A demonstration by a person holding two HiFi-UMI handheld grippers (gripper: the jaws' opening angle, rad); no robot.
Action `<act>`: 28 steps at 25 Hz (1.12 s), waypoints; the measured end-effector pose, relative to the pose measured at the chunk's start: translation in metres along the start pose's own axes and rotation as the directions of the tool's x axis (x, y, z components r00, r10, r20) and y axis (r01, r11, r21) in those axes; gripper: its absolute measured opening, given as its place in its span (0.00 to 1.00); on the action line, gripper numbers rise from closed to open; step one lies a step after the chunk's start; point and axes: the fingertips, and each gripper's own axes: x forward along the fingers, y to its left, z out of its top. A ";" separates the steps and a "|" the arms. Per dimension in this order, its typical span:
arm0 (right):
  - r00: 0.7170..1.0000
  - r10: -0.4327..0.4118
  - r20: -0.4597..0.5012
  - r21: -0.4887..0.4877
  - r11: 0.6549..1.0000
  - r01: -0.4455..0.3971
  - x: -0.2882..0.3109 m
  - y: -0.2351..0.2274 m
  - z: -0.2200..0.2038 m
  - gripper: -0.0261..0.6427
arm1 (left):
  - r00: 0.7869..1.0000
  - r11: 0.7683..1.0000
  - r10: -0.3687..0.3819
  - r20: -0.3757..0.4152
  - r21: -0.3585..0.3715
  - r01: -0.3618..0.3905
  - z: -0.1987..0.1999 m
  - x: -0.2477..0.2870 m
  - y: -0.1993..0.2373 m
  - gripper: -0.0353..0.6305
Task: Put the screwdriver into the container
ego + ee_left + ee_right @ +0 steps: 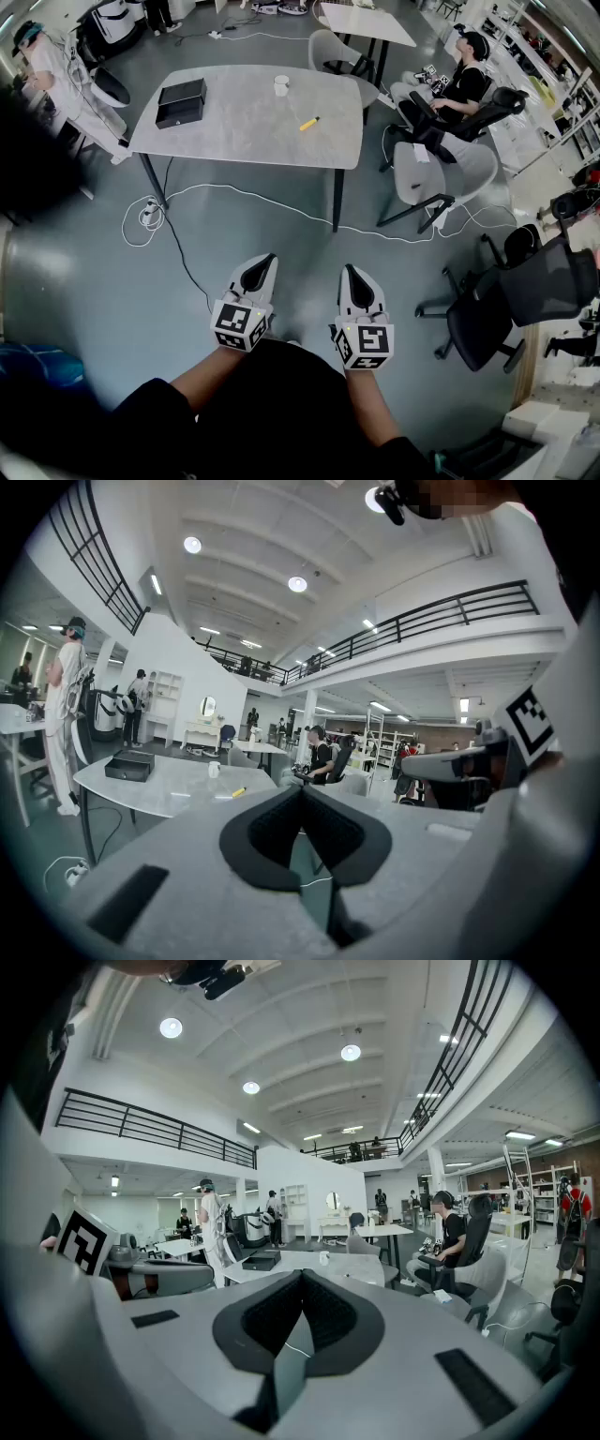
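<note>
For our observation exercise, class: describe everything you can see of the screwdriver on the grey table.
The screwdriver is small, with a yellow handle and a darker end; finer detail is too small to tell. It lies flat and slanted on the grey table, apart from the white cup and the black container. Only the table touches it.

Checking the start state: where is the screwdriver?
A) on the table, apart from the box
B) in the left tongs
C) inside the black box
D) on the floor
A: the screwdriver lies on the table, well clear of the box.
</note>
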 end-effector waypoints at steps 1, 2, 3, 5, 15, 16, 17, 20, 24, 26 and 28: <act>1.000 -0.001 -0.001 0.007 1.000 0.001 0.004 0.002 0.001 0.06 | 1.000 1.000 -0.003 0.002 0.000 0.003 0.001 0.001 0.004 0.08; 1.000 -0.001 -0.001 0.017 1.000 0.001 0.009 0.003 0.001 0.06 | 1.000 1.000 -0.007 0.005 0.001 0.007 0.003 0.003 0.008 0.08; 1.000 -0.002 0.002 0.029 1.000 0.002 0.013 0.004 0.002 0.06 | 1.000 1.000 -0.012 0.008 0.002 0.012 0.006 0.005 0.013 0.08; 1.000 -0.003 0.013 0.061 0.998 0.002 0.024 0.006 0.003 0.06 | 0.999 1.000 -0.029 0.018 0.007 0.029 0.012 0.009 0.023 0.08; 1.000 -0.006 -0.010 0.081 0.997 0.007 0.133 0.050 0.026 0.06 | 0.991 0.991 -0.131 0.013 -0.028 0.132 0.037 0.041 0.111 0.08; 1.000 0.006 -0.019 0.078 0.997 -0.005 0.147 0.059 0.028 0.06 | 0.991 0.990 -0.136 0.011 -0.024 0.136 0.040 0.044 0.123 0.08; 1.000 0.016 -0.026 0.072 0.997 -0.014 0.161 0.068 0.030 0.06 | 0.990 0.990 -0.141 0.008 -0.023 0.141 0.042 0.047 0.134 0.08; 0.999 0.022 -0.045 0.050 0.999 -0.020 0.196 0.092 0.035 0.06 | 0.987 0.987 -0.160 -0.007 -0.032 0.160 0.043 0.054 0.167 0.08; 0.997 0.018 -0.068 0.045 0.999 -0.015 0.237 0.115 0.036 0.06 | 0.985 0.985 -0.172 -0.022 -0.038 0.171 0.041 0.063 0.213 0.08; 0.996 0.027 -0.083 0.041 0.999 -0.023 0.254 0.127 0.034 0.06 | 0.984 0.983 -0.179 -0.021 -0.032 0.179 0.041 0.067 0.232 0.08; 0.994 0.043 -0.097 0.024 0.999 -0.041 0.271 0.141 0.035 0.06 | 0.983 0.983 -0.181 -0.012 -0.028 0.181 0.044 0.070 0.250 0.08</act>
